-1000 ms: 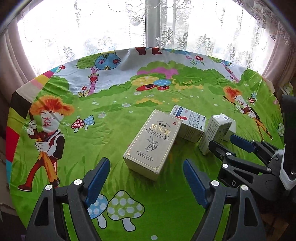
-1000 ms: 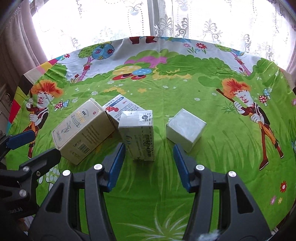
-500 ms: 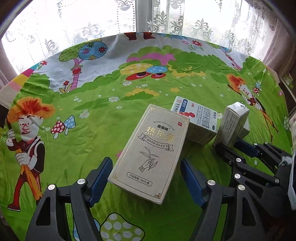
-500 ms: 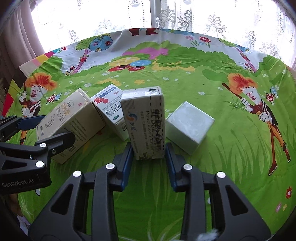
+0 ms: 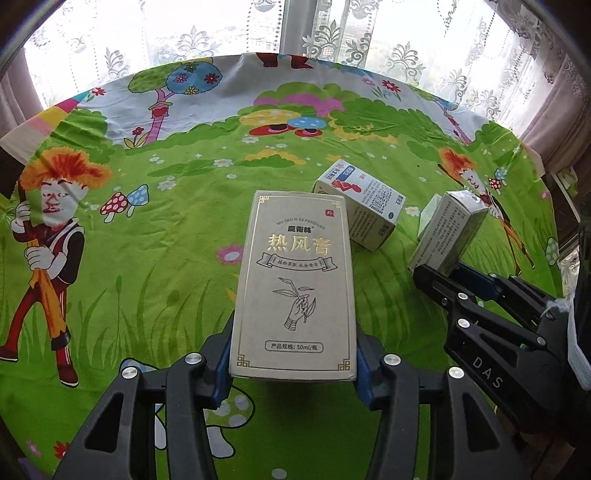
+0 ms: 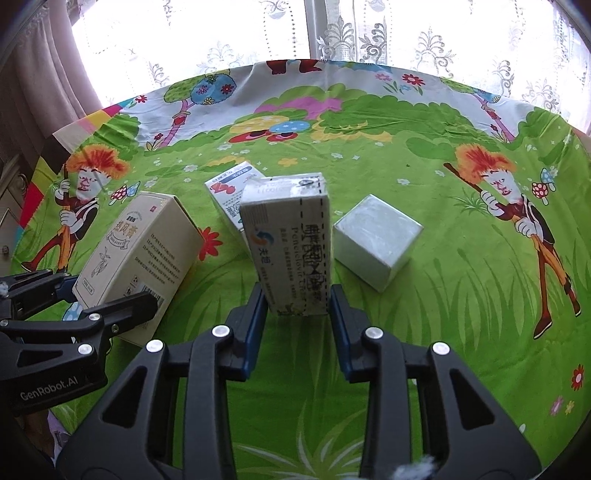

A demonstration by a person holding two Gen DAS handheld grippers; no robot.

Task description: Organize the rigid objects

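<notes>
My left gripper [image 5: 291, 365] is shut on a tall beige box with gold print [image 5: 295, 280], gripping its near end; the box also shows in the right wrist view [image 6: 140, 251]. My right gripper [image 6: 297, 317] is shut on a white medicine box with black lettering [image 6: 291, 240], seen at the right in the left wrist view [image 5: 447, 232]. A white box with blue and red print [image 5: 362, 206] lies behind them on the cloth. A plain silver-white cube box [image 6: 376, 243] sits just right of the right gripper.
The round table carries a bright green cartoon cloth [image 5: 147, 258]. Lace curtains [image 6: 369, 33] and a window stand behind the far edge. The left gripper shows at the left in the right wrist view [image 6: 107, 299].
Both grippers moved forward and shut: the left on the beige box, which is now turned straight along the fingers, the right on the white medicine box, which now looks tilted up.
</notes>
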